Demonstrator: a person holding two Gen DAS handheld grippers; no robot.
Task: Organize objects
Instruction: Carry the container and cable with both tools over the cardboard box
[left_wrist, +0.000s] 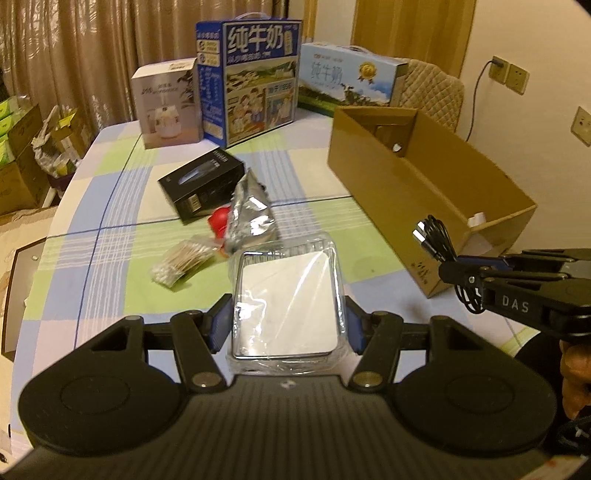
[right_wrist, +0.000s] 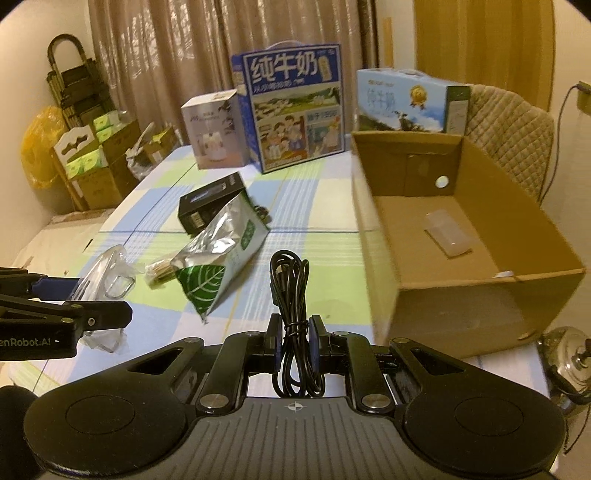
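You have both hands loaded. Your left gripper is pinching a clear plastic case with a white square inside, its pads pressed on the two sides. Your right gripper is pressed together on a coiled black cable. Both are held above the table, near the open cardboard box, which so far holds only one small pale item (I cannot tell what it is). So the work seems just started. On the cloth remain the silver pouch, the cotton swabs, a red thing and the black box.
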